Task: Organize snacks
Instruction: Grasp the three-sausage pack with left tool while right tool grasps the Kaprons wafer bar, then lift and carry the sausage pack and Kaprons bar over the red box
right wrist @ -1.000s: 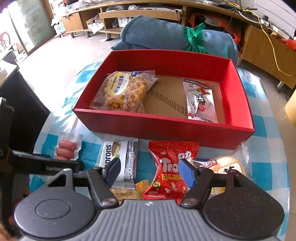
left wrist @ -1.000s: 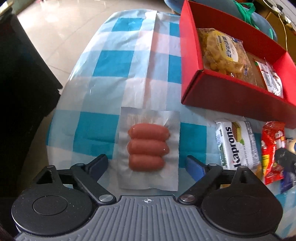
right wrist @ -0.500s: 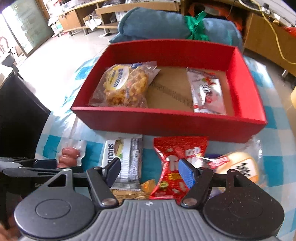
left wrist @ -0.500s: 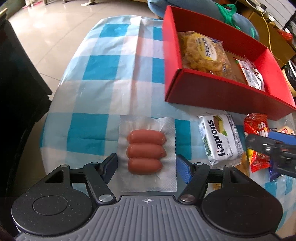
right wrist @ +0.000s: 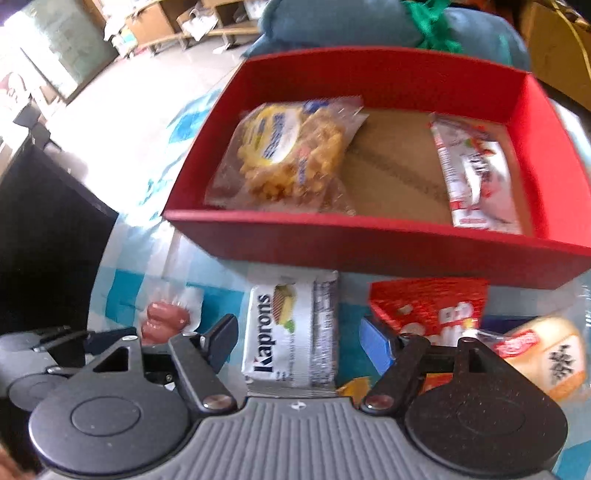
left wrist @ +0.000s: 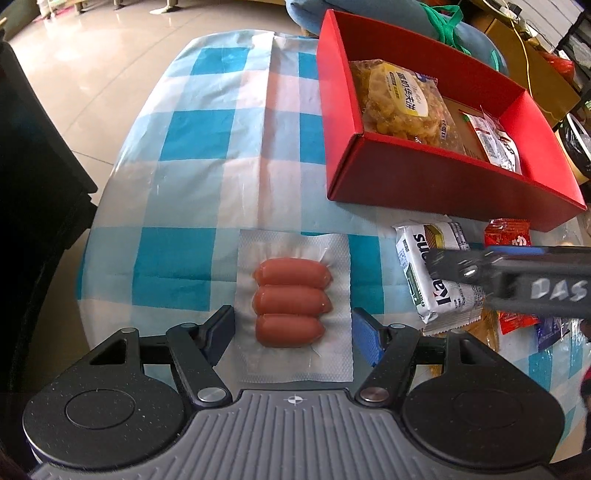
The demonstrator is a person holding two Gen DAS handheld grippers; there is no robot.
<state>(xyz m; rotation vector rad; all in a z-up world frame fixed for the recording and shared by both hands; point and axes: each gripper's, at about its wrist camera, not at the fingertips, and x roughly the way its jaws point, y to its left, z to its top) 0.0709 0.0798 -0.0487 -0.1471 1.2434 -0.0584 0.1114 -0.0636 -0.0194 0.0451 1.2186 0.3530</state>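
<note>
A clear pack of three sausages (left wrist: 291, 301) lies on the checked tablecloth, between the open fingers of my left gripper (left wrist: 293, 330). A white Kaprons pack (right wrist: 291, 332) lies between the open fingers of my right gripper (right wrist: 301, 339), which also shows in the left wrist view (left wrist: 454, 266) over that pack (left wrist: 432, 273). The red box (right wrist: 369, 240) behind holds a yellow snack bag (right wrist: 291, 155) and a white-red sachet (right wrist: 476, 177). A red Troro bag (right wrist: 436, 306) and a bun pack (right wrist: 550, 354) lie in front of the box.
The table edge (left wrist: 92, 229) drops off at left beside a black cabinet (left wrist: 33, 184). A rolled blue blanket (right wrist: 388, 26) lies behind the box. A small yellow packet (right wrist: 354, 387) sits under the right gripper.
My right gripper has shifted left, from over the red bag to over the Kaprons pack, with fingers wider apart. My left gripper has closed in slightly on the sausage pack.
</note>
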